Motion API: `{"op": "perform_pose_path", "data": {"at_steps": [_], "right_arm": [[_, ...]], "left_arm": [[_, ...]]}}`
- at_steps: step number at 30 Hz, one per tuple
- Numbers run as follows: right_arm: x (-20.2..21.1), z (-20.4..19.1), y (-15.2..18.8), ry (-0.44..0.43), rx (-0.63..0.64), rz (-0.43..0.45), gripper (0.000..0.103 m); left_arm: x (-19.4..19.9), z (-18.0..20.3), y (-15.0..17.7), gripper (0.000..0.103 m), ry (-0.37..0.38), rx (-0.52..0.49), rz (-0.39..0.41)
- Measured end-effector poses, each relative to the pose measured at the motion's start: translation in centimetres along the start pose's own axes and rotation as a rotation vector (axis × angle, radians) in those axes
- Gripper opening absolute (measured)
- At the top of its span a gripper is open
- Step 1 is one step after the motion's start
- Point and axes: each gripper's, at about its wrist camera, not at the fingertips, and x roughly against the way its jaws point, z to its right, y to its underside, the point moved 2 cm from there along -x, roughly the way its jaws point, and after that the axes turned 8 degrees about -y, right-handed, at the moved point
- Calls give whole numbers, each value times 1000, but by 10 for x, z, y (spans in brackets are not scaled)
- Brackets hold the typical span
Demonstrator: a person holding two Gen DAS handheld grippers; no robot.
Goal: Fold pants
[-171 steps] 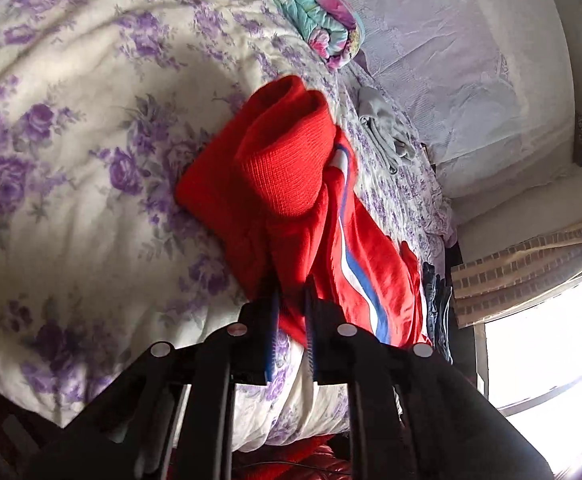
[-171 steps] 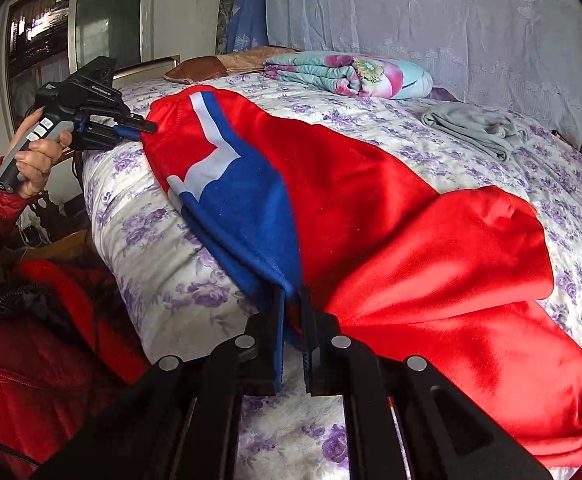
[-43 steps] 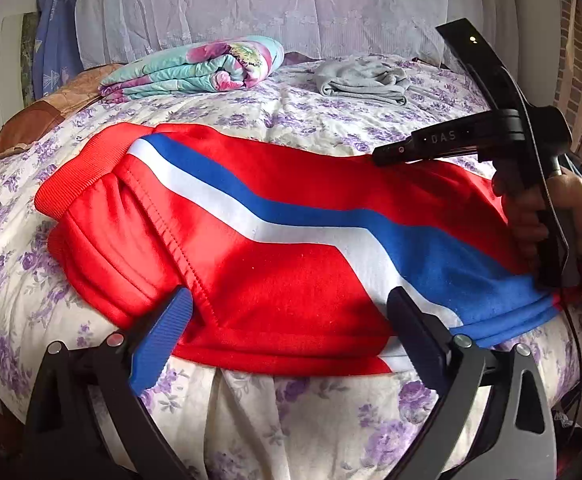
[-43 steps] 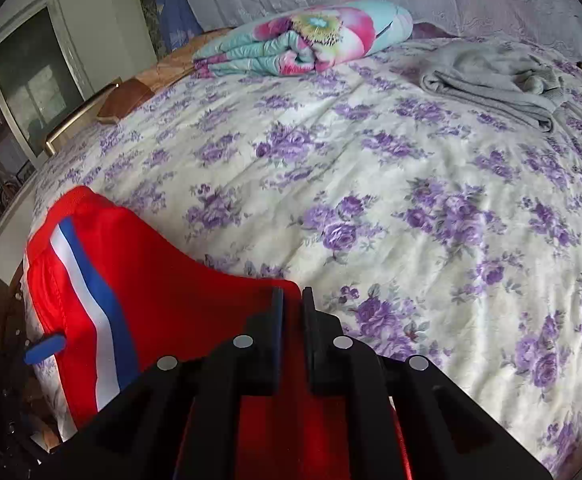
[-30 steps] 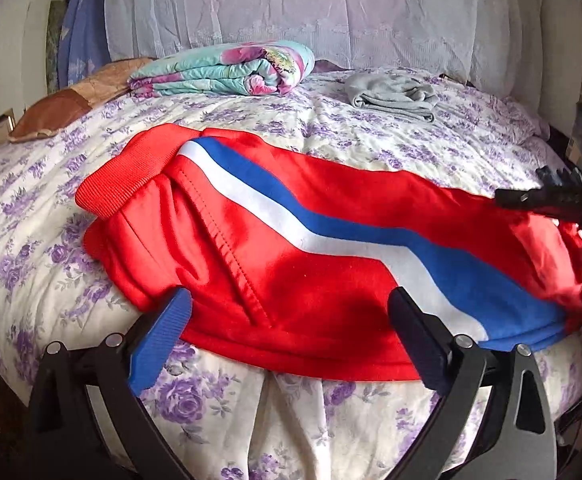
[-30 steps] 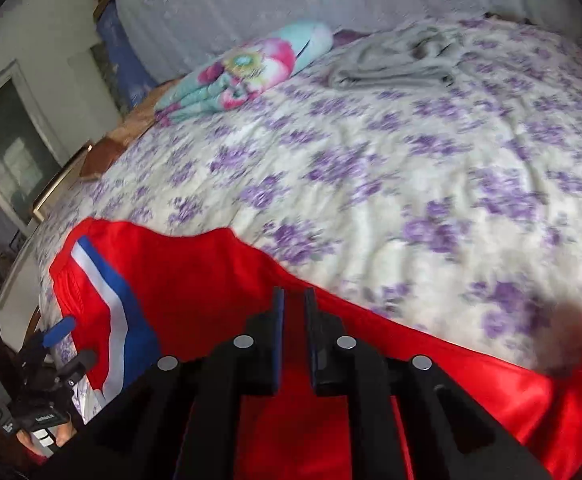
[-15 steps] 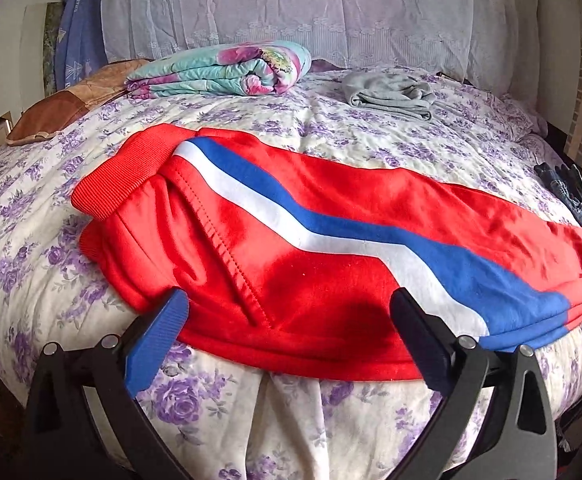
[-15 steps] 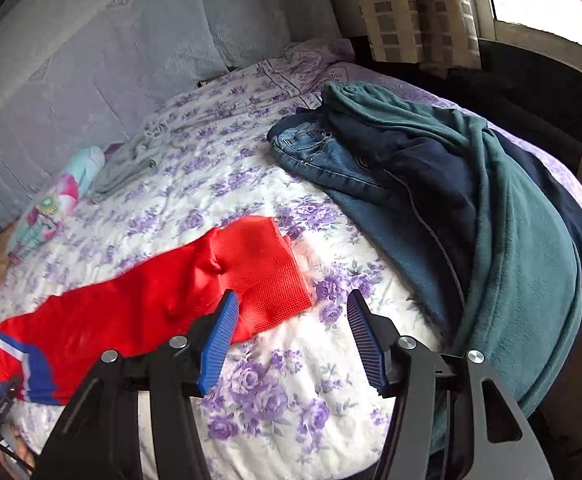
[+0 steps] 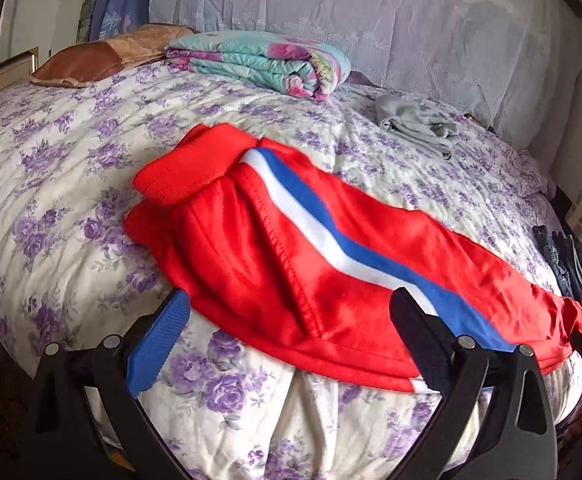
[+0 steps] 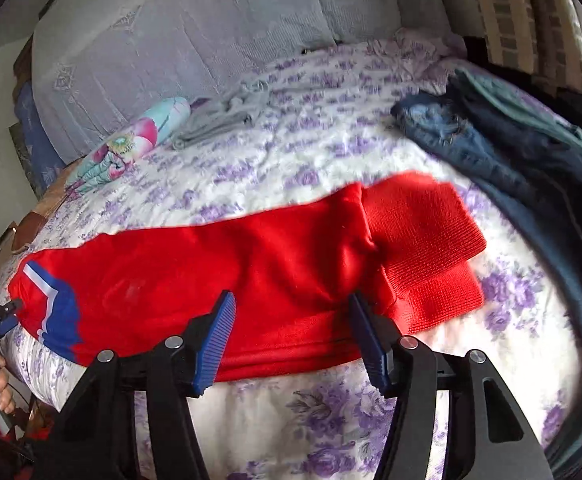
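Pants (image 9: pixel 275 264), red fleece-like knit with a white-and-blue side stripe (image 9: pixel 331 236), lie lengthwise along the near edge of the bed (image 9: pixel 51 152), one leg apparently laid over the other. Ribbed cuffs (image 10: pixel 423 240) form stiffer, flat rectangles toward the right end of that edge; a broad ribbed waistband (image 9: pixel 187 168) lies at the left end. The body cloth is soft, matte and lightly rippled, with a raised seam (image 9: pixel 287 256) running down it.

Left gripper (image 9: pixel 287 336): jaws spread wide, empty, poised at the near edge over the upper part of the pants. Right gripper (image 10: pixel 291 340): jaws likewise wide apart and empty, just short of the lower legs beside the cuffs.

Probable hazards: the near hem overhangs the rounded edge of the bed, so a one-sided pull could drag the garment off; a pinch taking only the top layer would separate the stacked legs and skew the fold; the quilted floral bedspread (image 10: pixel 331 148) is itself soft and may be caught with the fabric. A pile of dark clothing (image 10: pixel 531 168) lies close to the cuffs at the right edge.
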Motion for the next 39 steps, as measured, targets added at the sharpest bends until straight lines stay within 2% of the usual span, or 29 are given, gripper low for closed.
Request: {"op": "perform_pose_path", "data": {"at_steps": [2,3,5,8,10,11,13,19,21,27,31,32,36,39], "right_arm": [[8,-14,-5,-20,66,42,80],[5,-19,-6,-30,90,36,82],[-12,-23,-1,-12,105,-18,83],[-48,-18,21,35,101,-158,84],[-47,-24,31,57,163,-103,85],[-46,-28,33,77,186,-103,85],[-39,-32,31,82,192,-85,86],[-16,-30,13,-48,47,16,87],[-21,-40,10,-72,44,6,88],[-46,-85,14,-71,182,-28,91],[-79,-94,29,-31,229,-158,93],[-82,-94,31,-30,228,-163,93],[-74,-90,30,-62,198,-150,94],[-55,-80,24,-98,133,-75,94]], "left_arm": [[8,16,-5,97,-5,-43,33],[9,26,-7,98,-5,-70,44],[6,50,-7,98,-6,-130,48],[-14,82,3,98,-39,-237,21],[-35,92,16,98,-101,-278,-28],[-45,93,23,98,-127,-285,-49],[-43,93,31,99,-152,-277,3],[-39,92,32,98,-163,-264,13],[-38,94,33,98,-175,-260,21],[-36,95,34,98,-185,-259,26],[-36,95,35,98,-187,-261,29],[-35,96,35,98,-187,-260,29],[-32,96,35,98,-168,-246,19],[-22,98,33,98,-120,-227,19]]}}
